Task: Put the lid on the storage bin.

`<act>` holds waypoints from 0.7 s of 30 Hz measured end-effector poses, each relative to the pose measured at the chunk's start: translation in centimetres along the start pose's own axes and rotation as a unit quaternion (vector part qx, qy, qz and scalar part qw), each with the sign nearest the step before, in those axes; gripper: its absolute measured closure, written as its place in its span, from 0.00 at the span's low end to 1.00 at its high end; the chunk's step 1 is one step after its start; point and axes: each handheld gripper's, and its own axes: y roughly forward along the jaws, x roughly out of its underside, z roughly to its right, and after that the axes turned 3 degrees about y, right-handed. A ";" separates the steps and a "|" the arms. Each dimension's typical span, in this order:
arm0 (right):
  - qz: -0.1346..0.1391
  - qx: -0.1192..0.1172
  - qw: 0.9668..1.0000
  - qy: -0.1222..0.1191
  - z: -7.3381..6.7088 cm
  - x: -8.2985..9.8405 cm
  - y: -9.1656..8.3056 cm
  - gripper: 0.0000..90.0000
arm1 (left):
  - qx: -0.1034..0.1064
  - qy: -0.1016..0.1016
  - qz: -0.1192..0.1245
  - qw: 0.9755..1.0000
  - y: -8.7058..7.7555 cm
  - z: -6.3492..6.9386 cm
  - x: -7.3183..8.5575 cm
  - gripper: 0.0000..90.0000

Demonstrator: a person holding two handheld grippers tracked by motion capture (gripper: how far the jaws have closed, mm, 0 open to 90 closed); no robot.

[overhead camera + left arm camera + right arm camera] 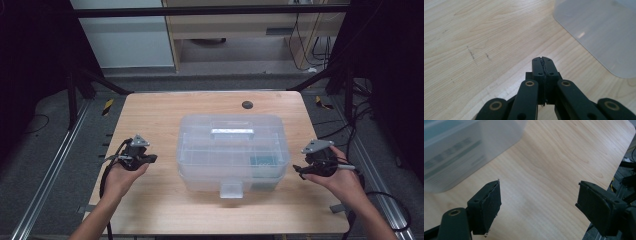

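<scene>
Nearest the person, two hands come in over the wooden worktop (150, 210), each holding a gripper. The left gripper (542, 60) has its jaws pressed together with nothing between them, hovering over bare wood just left of the clear plastic box (232, 150). The right gripper (537, 202) stands wide apart and empty — the box's rounded corner sits just beyond its left jaw. The box rests in the middle of the worktop, between the two grippers, lid on, its latch (231, 189) facing the person. Farther back lies a dark round spot (247, 104) — near the far edge.
</scene>
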 end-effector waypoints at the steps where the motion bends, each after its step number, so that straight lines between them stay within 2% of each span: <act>1: 0.000 0.002 1.000 0.006 0.3 -0.2 0.3 0.21 | -0.002 -0.001 0.000 1.000 0.2 -0.2 -0.1 1.00; 3: 0.002 0.010 1.000 0.025 1.5 -0.8 1.2 0.21 | -0.011 0.002 -0.002 1.000 0.7 -0.5 -0.4 0.96; 4: 0.002 0.010 1.000 0.025 1.5 -0.8 1.2 0.21 | -0.019 0.004 0.005 1.000 0.9 -0.7 -0.6 0.96; 5: 0.006 0.016 0.999 0.039 2.3 -1.4 1.9 0.21 | -0.039 0.003 0.016 0.999 1.3 -1.1 -0.9 0.77; 6: 0.007 0.021 0.999 0.044 2.6 -1.5 2.1 0.21 | -0.051 0.005 0.022 0.998 1.5 -1.4 -1.0 0.71; 7: 0.007 0.021 0.999 0.044 2.6 -1.5 2.1 0.21 | -0.051 0.005 0.022 0.998 1.5 -1.4 -1.0 0.67; 8: 0.009 0.034 0.998 0.058 3.4 -2.0 2.9 0.21 | -0.060 -0.002 0.036 0.998 1.7 -1.8 -1.2 0.59; 9: 0.010 0.039 0.997 0.063 3.8 -2.2 3.3 0.21 | -0.069 -0.015 0.048 0.996 2.0 -2.4 -1.3 0.54; 12: 0.010 0.053 0.996 0.073 4.5 -2.5 4.4 0.21 | -0.080 -0.031 0.070 0.994 2.7 -3.3 -1.5 0.40; 13: 0.010 0.053 0.996 0.073 4.5 -2.5 4.4 0.21 | -0.080 -0.031 0.070 0.994 2.7 -3.3 -1.5 0.36; 14: 0.011 0.058 0.995 0.079 4.7 -2.6 4.8 0.21 | -0.081 -0.039 0.071 0.993 3.1 -3.6 -1.6 0.36; 15: 0.016 0.067 0.994 0.090 5.1 -2.8 5.6 0.21 | -0.082 -0.043 0.069 0.993 3.5 -3.8 -1.6 0.28; 17: 0.021 0.073 0.993 0.095 5.3 -2.9 6.1 0.22 | -0.090 -0.053 0.069 0.992 4.5 -4.2 -1.5 0.24; 19: 0.023 0.080 0.992 0.100 5.5 -3.0 6.5 0.22 | -0.094 -0.056 0.067 0.992 4.8 -4.3 -1.5 0.21; 21: 0.026 0.083 0.989 0.122 5.8 -2.9 7.2 0.22 | -0.095 -0.061 0.062 0.992 5.7 -4.5 -1.3 0.17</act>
